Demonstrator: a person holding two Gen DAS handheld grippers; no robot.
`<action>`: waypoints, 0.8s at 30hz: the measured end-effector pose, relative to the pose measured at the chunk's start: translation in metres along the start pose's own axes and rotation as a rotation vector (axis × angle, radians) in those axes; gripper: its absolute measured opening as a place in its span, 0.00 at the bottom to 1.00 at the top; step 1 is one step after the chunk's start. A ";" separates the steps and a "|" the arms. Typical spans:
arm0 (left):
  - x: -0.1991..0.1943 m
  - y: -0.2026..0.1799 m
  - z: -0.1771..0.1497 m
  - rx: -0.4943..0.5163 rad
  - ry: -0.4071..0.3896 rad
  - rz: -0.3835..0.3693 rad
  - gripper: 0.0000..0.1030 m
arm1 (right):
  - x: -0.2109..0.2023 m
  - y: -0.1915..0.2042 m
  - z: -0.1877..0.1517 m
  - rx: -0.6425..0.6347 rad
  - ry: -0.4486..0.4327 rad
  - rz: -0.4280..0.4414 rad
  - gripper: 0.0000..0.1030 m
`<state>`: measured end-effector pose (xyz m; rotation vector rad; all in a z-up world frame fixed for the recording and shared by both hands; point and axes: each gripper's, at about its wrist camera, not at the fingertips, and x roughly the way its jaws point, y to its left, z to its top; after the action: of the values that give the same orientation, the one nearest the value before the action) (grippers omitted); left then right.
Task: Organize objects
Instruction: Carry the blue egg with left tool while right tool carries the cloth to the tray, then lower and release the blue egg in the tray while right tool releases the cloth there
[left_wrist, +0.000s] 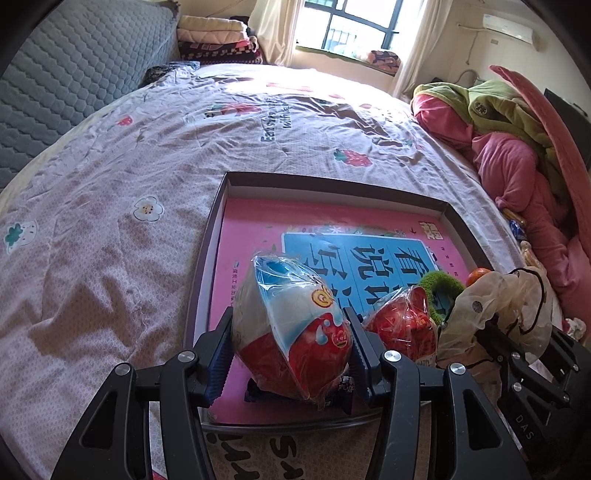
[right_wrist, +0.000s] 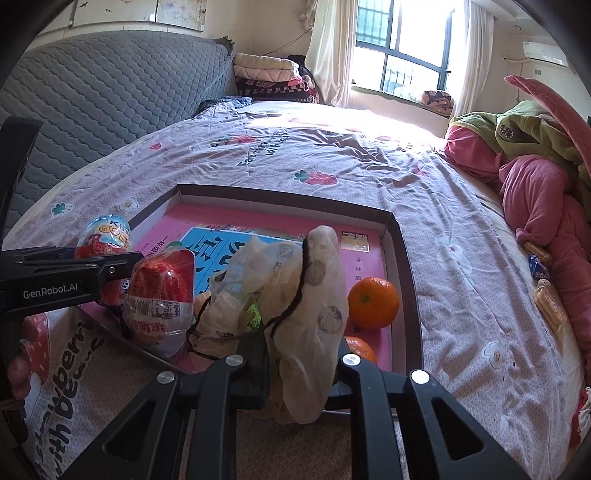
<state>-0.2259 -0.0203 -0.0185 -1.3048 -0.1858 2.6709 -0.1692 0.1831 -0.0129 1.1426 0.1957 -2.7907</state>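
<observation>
On the bed (left_wrist: 110, 184), a pink-lined tray (left_wrist: 452, 212) sits by the window (left_wrist: 351, 22).

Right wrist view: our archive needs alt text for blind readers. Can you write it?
The right gripper is shut on a crumpled spotted plastic bag above a shallow pink-bottomed box on a bed. Two oranges and a red wrapped snack lie inside it.

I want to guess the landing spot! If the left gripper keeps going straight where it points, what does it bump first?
Probably the pink book lying in the shallow box; the left gripper already clamps a wrapped egg-shaped toy above it. Depth is unclear.
</observation>
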 end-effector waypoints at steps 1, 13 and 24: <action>0.000 0.000 0.000 -0.001 0.001 0.003 0.55 | 0.000 0.000 -0.001 0.001 0.000 -0.001 0.20; 0.000 0.001 -0.006 0.004 0.011 0.045 0.61 | -0.004 -0.003 -0.004 0.016 0.000 -0.011 0.51; -0.008 0.001 -0.007 0.004 0.002 0.066 0.64 | -0.014 -0.008 -0.008 0.035 -0.014 -0.033 0.57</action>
<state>-0.2153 -0.0224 -0.0168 -1.3349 -0.1391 2.7226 -0.1557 0.1934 -0.0081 1.1366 0.1663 -2.8408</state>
